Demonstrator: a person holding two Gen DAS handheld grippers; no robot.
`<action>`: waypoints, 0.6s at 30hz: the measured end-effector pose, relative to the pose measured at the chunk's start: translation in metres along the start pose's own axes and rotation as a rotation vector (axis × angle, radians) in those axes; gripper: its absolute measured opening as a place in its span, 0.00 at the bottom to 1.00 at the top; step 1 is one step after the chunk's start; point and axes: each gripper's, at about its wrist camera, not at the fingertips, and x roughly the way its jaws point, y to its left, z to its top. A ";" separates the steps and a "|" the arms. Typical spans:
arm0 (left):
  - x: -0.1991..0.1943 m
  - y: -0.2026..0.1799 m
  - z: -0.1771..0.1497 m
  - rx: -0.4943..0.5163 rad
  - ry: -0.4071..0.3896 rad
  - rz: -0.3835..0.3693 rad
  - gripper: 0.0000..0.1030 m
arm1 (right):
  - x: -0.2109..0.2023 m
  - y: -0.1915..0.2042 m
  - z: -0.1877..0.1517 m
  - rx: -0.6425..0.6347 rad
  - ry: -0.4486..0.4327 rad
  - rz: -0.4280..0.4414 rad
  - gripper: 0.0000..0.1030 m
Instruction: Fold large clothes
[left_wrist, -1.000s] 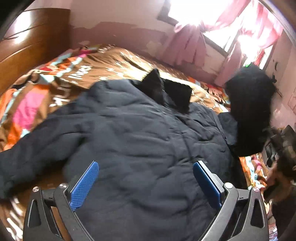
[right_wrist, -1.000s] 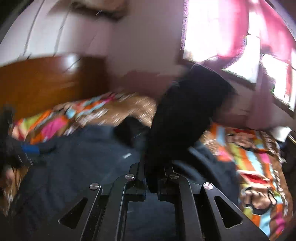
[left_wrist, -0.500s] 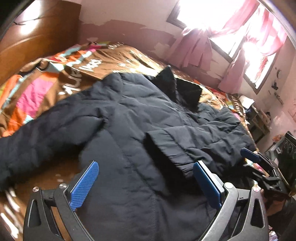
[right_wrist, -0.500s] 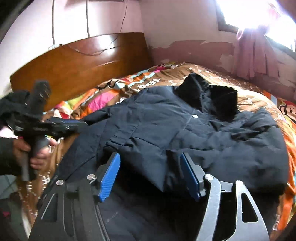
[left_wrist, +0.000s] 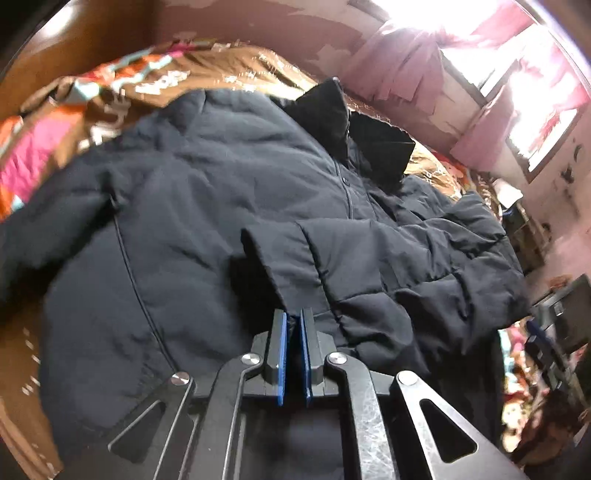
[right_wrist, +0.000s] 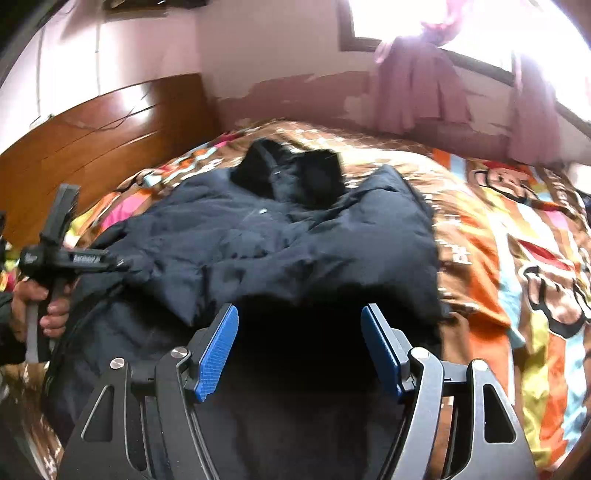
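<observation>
Since half a second ago: left gripper (left_wrist: 292, 317) pads pressed together beside folded sleeve cuff (left_wrist: 273, 258); right gripper (right_wrist: 300, 328) spread, empty. Jacket (right_wrist: 295, 240): padded, bulky, soft; grip at seams.

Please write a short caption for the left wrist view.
Left gripper shut at the folded sleeve of a dark jacket on a bed.

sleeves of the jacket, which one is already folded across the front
The right-side sleeve, as the left wrist view shows it: it lies across the jacket's chest, cuff near the zip. The other sleeve trails outward toward the bedspread.
</observation>
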 end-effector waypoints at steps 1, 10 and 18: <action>-0.007 -0.004 0.002 0.029 -0.029 0.033 0.06 | -0.002 -0.005 0.004 0.016 -0.023 -0.018 0.62; -0.046 -0.013 0.000 0.249 -0.159 0.324 0.05 | 0.061 -0.005 0.038 0.128 0.016 -0.039 0.60; -0.008 0.006 -0.011 0.250 -0.096 0.372 0.05 | 0.150 0.032 0.005 0.000 0.179 -0.127 0.53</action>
